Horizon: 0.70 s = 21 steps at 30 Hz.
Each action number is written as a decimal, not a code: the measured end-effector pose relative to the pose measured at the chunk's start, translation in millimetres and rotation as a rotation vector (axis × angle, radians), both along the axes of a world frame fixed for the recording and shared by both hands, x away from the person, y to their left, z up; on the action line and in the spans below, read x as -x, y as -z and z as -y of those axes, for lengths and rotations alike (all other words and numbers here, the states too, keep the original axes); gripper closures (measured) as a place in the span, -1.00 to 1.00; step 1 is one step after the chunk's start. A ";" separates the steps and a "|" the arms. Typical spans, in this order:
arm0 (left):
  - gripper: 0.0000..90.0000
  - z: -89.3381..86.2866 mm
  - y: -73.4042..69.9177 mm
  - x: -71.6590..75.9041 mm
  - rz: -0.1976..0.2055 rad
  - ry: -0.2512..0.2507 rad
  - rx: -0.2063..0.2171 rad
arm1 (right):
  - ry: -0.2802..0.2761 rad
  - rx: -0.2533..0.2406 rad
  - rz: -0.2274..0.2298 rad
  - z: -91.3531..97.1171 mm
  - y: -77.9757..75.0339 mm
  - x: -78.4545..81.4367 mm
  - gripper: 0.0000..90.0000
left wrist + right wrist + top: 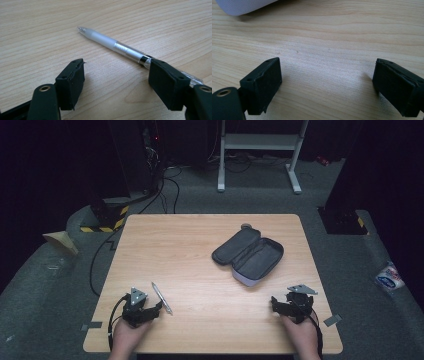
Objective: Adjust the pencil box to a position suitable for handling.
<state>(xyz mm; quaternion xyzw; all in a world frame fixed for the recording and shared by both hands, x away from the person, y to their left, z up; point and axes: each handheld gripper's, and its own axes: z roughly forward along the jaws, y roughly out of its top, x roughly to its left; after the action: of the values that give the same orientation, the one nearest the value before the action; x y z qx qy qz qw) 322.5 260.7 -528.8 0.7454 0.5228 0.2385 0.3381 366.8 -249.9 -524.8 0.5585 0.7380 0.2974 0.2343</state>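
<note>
One pen [161,297] lies on the wooden table [190,250], in the lower left of the high view, slanting from upper left to lower right. In the left gripper view the pen [117,46] has a frosted clear barrel with its tip toward the upper left of the frame, and its rear end runs behind the right-hand jaw. The left gripper [150,312], one of two, sits just beside the pen with its jaws spread wide; the pen lies along the inner side of one jaw and bare wood shows between them, so nothing is clamped.

One pencil case [248,254] lies unzipped and spread flat in the middle right of the high view, dark inside with a pale grey outer shell. It is well apart from the pen, with open tabletop between them.

The right gripper [280,306] rests in the lower right of the high view, near the table's right edge and front edge, below the case. In the right gripper view its jaws stand released and far apart over bare wood, and a corner of the case's pale shell [242,5] shows at the upper left.

Two hands hold the grippers from the bottom edge: the left hand [127,337] and the right hand [302,337].
</note>
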 end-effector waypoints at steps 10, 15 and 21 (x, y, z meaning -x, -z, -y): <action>-0.38 0.0 -0.1 -3.7 -0.003 0.018 -0.002 | 0.000 0.000 0.001 0.0 0.1 0.1 -0.81; -0.38 0.0 -0.1 -3.6 -0.002 0.020 -0.002 | 0.001 0.000 0.001 0.0 0.1 0.1 -0.81; -0.38 0.0 -0.1 -3.6 -0.002 0.020 -0.002 | -0.010 -0.002 0.012 0.6 -0.5 2.5 -0.68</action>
<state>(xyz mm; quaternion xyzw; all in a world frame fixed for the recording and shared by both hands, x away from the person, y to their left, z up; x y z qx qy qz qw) 326.1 260.7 -528.7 0.7514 0.5152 0.2348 0.3390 364.4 -250.5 -524.3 0.5534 0.7389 0.3028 0.2368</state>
